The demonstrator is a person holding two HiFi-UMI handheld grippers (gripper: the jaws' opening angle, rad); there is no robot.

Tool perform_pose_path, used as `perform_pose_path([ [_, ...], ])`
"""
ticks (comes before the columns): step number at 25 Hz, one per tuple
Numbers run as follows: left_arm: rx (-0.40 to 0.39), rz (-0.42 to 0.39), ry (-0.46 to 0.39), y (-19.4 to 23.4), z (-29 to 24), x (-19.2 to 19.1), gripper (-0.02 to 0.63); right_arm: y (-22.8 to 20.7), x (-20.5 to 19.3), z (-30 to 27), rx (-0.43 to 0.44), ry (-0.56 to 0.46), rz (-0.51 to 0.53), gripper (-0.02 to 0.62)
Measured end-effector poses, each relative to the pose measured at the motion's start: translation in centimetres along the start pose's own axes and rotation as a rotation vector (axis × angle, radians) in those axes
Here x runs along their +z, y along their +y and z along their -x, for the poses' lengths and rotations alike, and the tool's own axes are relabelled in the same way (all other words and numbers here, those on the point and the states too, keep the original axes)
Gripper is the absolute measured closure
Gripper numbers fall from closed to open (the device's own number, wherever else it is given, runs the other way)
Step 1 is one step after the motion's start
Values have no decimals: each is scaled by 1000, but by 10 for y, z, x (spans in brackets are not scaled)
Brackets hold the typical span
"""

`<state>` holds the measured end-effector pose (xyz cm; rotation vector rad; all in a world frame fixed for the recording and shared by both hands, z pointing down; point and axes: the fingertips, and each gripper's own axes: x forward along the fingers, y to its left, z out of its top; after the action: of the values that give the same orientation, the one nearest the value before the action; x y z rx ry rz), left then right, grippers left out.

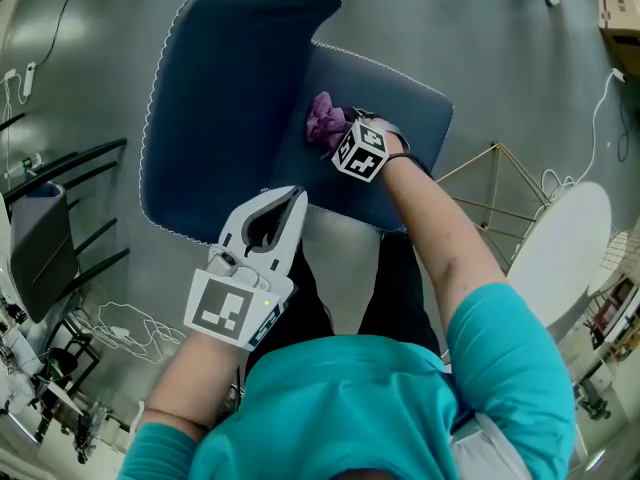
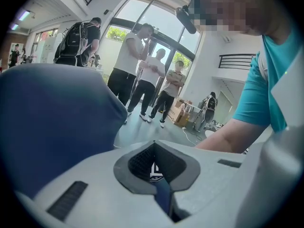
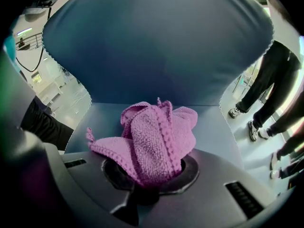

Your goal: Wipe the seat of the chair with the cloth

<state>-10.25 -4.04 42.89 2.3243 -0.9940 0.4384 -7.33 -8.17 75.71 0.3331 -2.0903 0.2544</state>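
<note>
A dark blue chair shows from above in the head view, its wide backrest (image 1: 230,98) at the left and its seat (image 1: 405,103) to the right. A crumpled purple cloth (image 1: 325,118) rests on the seat by the backrest fold. My right gripper (image 1: 338,134) is shut on it. In the right gripper view the cloth (image 3: 154,137) bulges out of the right gripper (image 3: 149,186), with the seat (image 3: 213,122) beneath and the backrest (image 3: 156,46) ahead. My left gripper (image 1: 296,200) hovers shut and empty near the seat's front edge. The left gripper (image 2: 159,179) faces the blue chair (image 2: 52,122).
A black chair (image 1: 50,228) and loose cables (image 1: 120,328) lie at the left. A white round table (image 1: 560,238) and a gold wire frame (image 1: 490,183) stand at the right. Several people (image 2: 137,70) stand by glass doors, with cardboard boxes (image 2: 178,110) nearby.
</note>
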Motion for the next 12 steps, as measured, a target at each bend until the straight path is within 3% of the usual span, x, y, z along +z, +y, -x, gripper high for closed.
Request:
perform_pose_path([
  [12,8,-12,14,-9,-4,-5,603,3,-30,12,-1,19,-6,535],
])
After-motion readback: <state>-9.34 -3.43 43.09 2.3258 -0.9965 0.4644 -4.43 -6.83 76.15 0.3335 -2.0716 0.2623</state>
